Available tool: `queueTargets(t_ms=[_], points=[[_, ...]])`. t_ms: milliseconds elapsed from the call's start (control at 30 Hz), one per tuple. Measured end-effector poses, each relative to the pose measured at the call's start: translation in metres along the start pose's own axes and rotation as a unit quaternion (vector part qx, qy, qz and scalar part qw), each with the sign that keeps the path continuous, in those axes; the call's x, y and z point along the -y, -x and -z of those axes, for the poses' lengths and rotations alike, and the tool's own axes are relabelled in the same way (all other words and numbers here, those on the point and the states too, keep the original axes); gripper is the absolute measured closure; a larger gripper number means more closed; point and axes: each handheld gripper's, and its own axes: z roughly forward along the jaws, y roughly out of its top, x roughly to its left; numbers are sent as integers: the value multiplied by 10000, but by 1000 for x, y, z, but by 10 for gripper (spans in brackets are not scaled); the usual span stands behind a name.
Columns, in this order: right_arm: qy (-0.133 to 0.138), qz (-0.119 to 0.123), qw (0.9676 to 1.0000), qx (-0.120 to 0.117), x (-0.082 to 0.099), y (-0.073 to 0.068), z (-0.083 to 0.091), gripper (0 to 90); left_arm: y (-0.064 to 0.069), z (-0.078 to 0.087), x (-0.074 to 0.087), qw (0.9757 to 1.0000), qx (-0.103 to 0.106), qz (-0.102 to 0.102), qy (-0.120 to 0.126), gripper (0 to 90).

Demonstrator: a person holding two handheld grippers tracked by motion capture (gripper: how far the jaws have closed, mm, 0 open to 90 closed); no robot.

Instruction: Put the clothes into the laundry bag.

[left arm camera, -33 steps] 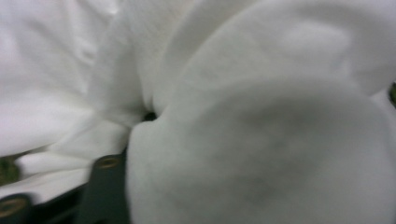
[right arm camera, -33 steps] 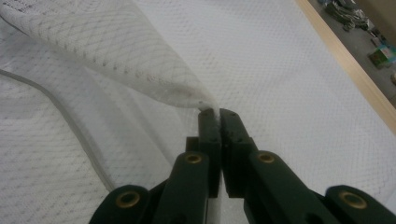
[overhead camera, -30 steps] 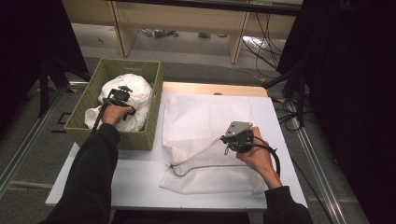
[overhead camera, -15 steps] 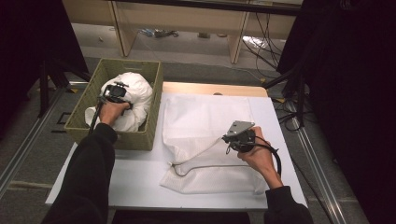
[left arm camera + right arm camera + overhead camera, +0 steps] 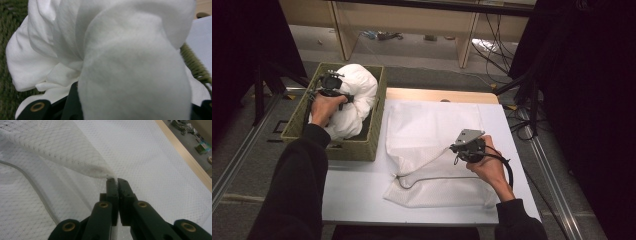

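Observation:
A bundled white garment [image 5: 354, 100] bulges up out of the green woven basket [image 5: 362, 147] at the left. My left gripper [image 5: 329, 82] is shut on it; its jaws have just been closing with the cloth between them. In the left gripper view the white garment [image 5: 125, 62] hangs over the jaws, with the basket [image 5: 7, 30] behind it. A white mesh bag [image 5: 432, 125] lies flat on the table. My right gripper [image 5: 457, 148] is shut on a raised fold of its edge. In the right gripper view my right gripper [image 5: 117, 180] pinches the mesh bag [image 5: 150, 157] near its grey cord [image 5: 30, 182].
The white table [image 5: 357, 195] has bare surface in front of the basket and the bag. A wooden strip [image 5: 437, 95] runs along its far edge. Low shelves [image 5: 412, 25] and cables [image 5: 492, 47] lie beyond. Metal rails [image 5: 242, 150] run along the floor at the left.
My left gripper has risen, pulling the white garment higher out of the basket. The right gripper and the mesh bag have not moved.

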Motion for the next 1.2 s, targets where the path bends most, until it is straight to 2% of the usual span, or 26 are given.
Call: queueTargets(t_ms=[33, 67, 133, 167, 233, 267, 300, 333, 367, 433, 500, 533, 600, 633, 667, 700, 767, 867, 967, 1000, 1033, 1067, 1100, 1133, 1167, 1200], points=[[-1, 3, 10000, 5, 0, 0, 0, 893, 4, 11, -5, 9998, 53, -180, 42, 636], [-8, -2, 10000, 1, 0, 0, 0, 893, 5, 18, -7, 9996, 130, -232, 101, 635], [-2, -38, 10000, 35, 0, -1, 0, 894, 5, 25, -10, 9994, 188, -266, 146, 634], [-6, -27, 10000, 34, 0, 0, 0, 893, 5, 42, -13, 9984, 349, -355, 284, 634], [-13, -35, 10000, 18, 0, 0, 0, 893, 4, 57, -16, 9971, 513, -419, 367, 634], [-12, -31, 10000, 18, -1, 0, 0, 894, 7, 65, -17, 9962, 587, -379, 517, 634], [-10, -30, 10000, 23, -1, 0, 1, 894, 7, 65, -17, 9962, 587, -379, 517, 633], [23, 79, 10000, 35, -1, 1, 0, 894, 12, 81, -19, 9942, 738, -450, 638, 633], [-33, -122, 9999, 36, -1, -1, 1, 893, 14, 88, -20, 9930, 822, -503, 677, 633], [-8, -86, 9999, 54, -2, 0, 1, 893, 19, 103, -21, 9901, 1053, -519, 769, 633], [-7, -66, 9999, 92, -1, 1, 2, 893, 26, 117, -20, 9860, 1303, -576, 863, 631], [69, 87, 9999, 90, -1, 3, 1, 894, 29, 124, -19, 9840, 1431, -577, 887, 631], [4, -71, 9999, 101, -1, 3, 2, 893, 36, 136, -16, 9794, 1662, -666, 930, 630], [55, 15, 9999, 103, -1, 4, 1, 893, 41, 141, -13, 9775, 1750, -649, 981, 630], [53, 34, 10000, 72, 0, 5, 1, 894, 41, 141, -13, 9775, 1750, -649, 981, 630], [42, 19, 10000, 67, 0, 6, 1, 893, 50, 149, -8, 9719, 2011, -694, 1010, 630], [40, 42, 9999, 116, 0, 7, 0, 894, 60, 156, -2, 9668, 2218, -784, 998, 630], [41, 30, 9999, 162, 0, 8, 0, 894, 78, 164, 8, 9565, 2566, -942, 1021, 630], [70, 4, 9998, 194, 0, 10, 1, 894, 93, 167, 19, 9478, 2821, -1098, 1005, 629], [32, -128, 9997, 188, 0, 10, 2, 894, 98, 168, 23, 9450, 2900, -1160, 967, 628], [87, -58, 9998, 190, 0, 11, 1, 894, 103, 168, 27, 9412, 3021, -1189, 932, 628], [57, -183, 9996, 191, 1, 10, 1, 894, 103, 168, 27, 9412, 3021, -1189, 932, 628], [70, -173, 9997, 159, 1, 11, 0, 894, 110, 165, 35, 9345, 3231, -1218, 866, 627], [118, -44, 9998, 151, 1, 13, -1, 894, 111, 162, 38, 9324, 3295, -1230, 836, 627], [122, -72, 9998, 161, 0, 13, -1, 894, 114, 160, 43, 9330, 3317, -1151, 787, 627], [118, -91, 9998, 150, 0, 13, -2, 894, 118, 157, 47, 9306, 3380, -1176, 767, 627]])
